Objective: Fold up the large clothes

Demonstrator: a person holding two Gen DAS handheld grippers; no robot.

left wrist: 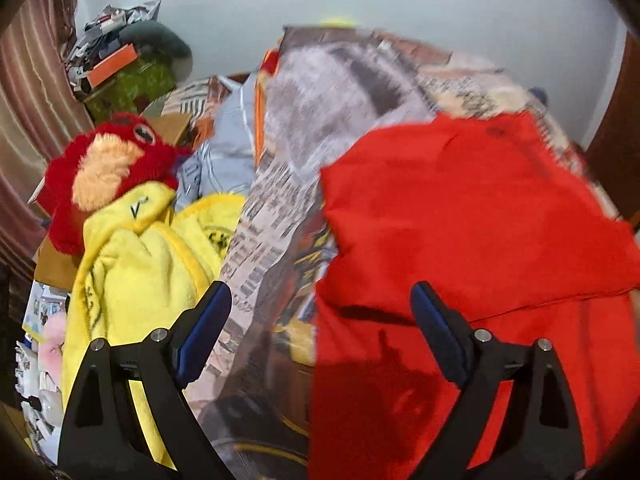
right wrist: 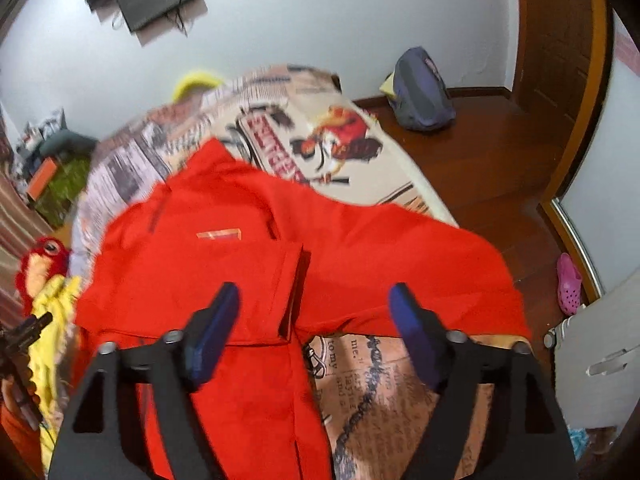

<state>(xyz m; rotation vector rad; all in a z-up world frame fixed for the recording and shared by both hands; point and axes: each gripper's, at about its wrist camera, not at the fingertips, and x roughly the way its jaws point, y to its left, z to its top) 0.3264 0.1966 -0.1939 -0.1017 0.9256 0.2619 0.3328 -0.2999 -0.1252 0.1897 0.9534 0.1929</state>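
A large red garment [right wrist: 248,248] lies spread on a bed with a newspaper-print cover [right wrist: 360,168]. Its upper part is folded over, with a pocket and a small label showing. In the left wrist view the red garment [left wrist: 480,216] fills the right half. My left gripper [left wrist: 320,312] is open and empty, above the garment's left edge. My right gripper [right wrist: 314,312] is open and empty, above the garment's middle near the front of the bed. The left gripper's tip also shows in the right wrist view [right wrist: 28,332] at the far left.
A yellow fleece [left wrist: 152,264] and a red plush toy [left wrist: 108,168] lie left of the garment. Clutter is piled in the far left corner [left wrist: 120,64]. A blue backpack [right wrist: 420,92] and a pink shoe [right wrist: 568,284] sit on the wooden floor to the right.
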